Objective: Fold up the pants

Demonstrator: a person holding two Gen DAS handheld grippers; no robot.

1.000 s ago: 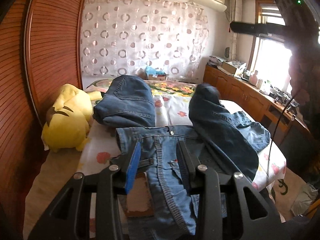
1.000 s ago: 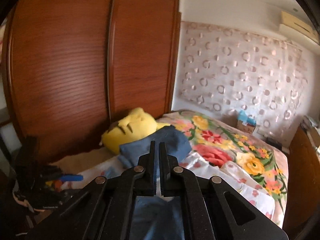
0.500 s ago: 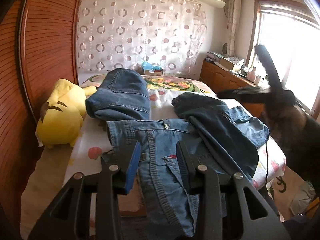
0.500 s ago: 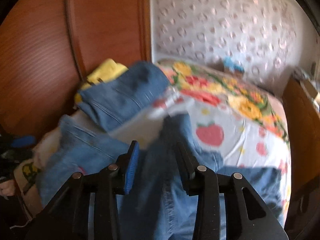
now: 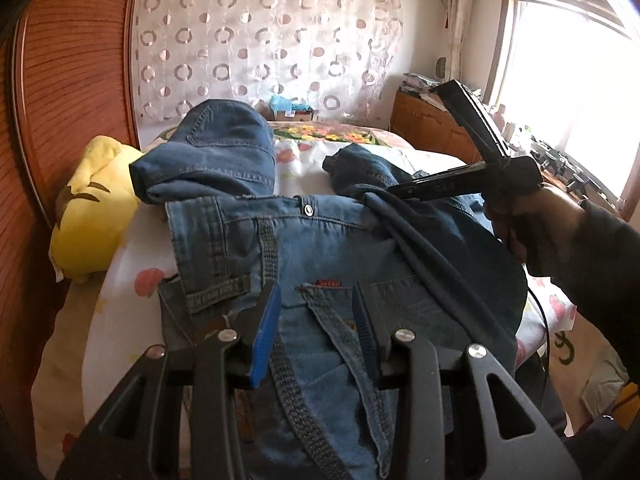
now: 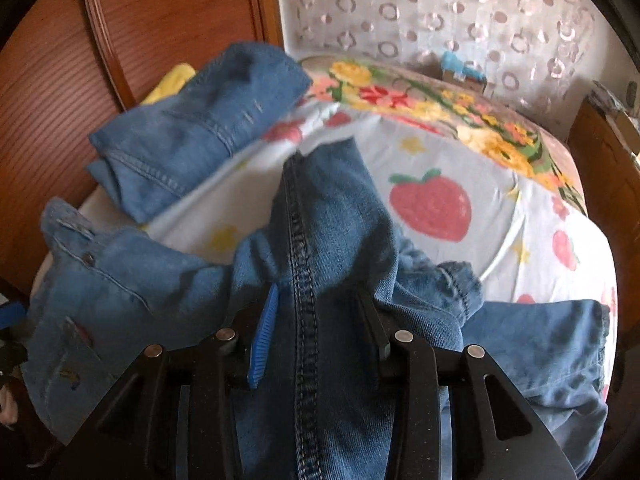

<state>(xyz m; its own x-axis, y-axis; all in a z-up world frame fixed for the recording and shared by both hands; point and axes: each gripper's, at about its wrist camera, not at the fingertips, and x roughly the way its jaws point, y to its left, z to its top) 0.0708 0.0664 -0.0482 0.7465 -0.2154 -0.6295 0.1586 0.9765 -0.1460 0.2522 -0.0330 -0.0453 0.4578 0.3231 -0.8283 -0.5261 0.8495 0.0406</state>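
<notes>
The blue jeans (image 5: 312,248) lie crumpled on the bed (image 6: 460,168) near its close edge, waistband toward a second folded pair of jeans (image 5: 216,152) that rests beside a yellow plush toy (image 5: 92,216). The left claw (image 5: 316,324) hovers over the fly area with its jaws partly apart, gripping nothing. The right claw (image 6: 320,332) stands partly open, straddling a raised leg seam, its pads not pressing the denim.
</notes>
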